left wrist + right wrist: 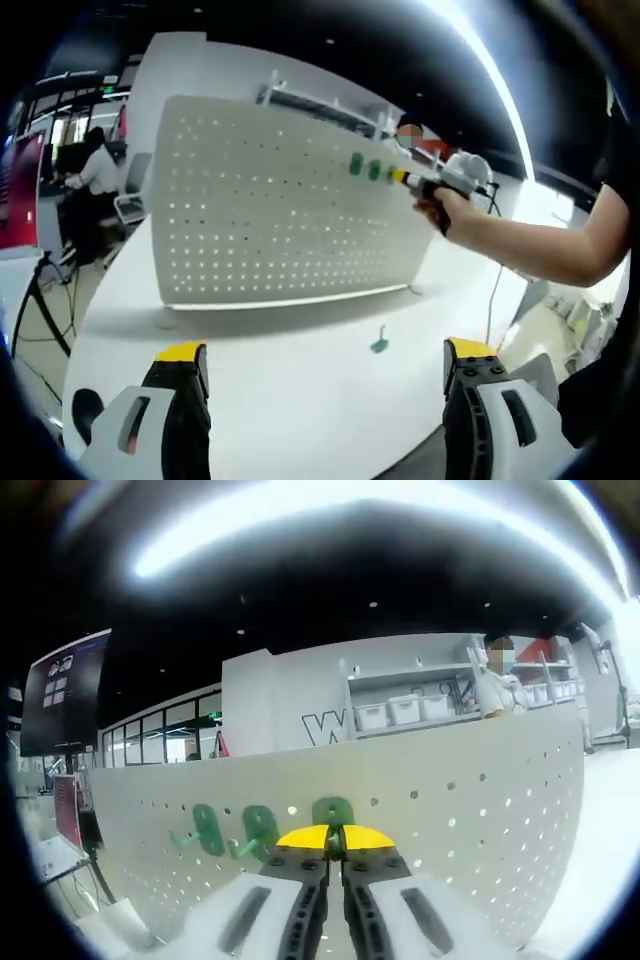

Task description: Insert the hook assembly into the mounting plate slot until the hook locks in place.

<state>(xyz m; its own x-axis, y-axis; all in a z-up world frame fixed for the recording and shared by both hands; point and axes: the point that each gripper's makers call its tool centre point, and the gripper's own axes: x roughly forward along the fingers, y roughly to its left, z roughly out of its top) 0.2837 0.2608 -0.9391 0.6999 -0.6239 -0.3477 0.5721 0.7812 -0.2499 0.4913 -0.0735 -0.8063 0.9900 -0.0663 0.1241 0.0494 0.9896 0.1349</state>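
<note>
A white pegboard plate (280,215) stands upright on the white table (300,400). Two green hooks (364,167) hang near its upper right. My right gripper (410,178), held by a person's hand, presses against the board beside them. In the right gripper view the board (480,820) is close ahead, with two hooks (205,828) (258,830) seated in it. My right gripper (335,842) is shut on a third green hook (333,810) held against the board. Another green hook (380,343) lies on the table. My left gripper (325,375) is open over the table, holding nothing.
A person's bare arm (540,245) reaches in from the right. A cable (492,290) hangs behind the table's right side. A seated person (95,170) and a chair are at the far left. Shelves with bins (410,710) and a standing person (497,685) lie behind the board.
</note>
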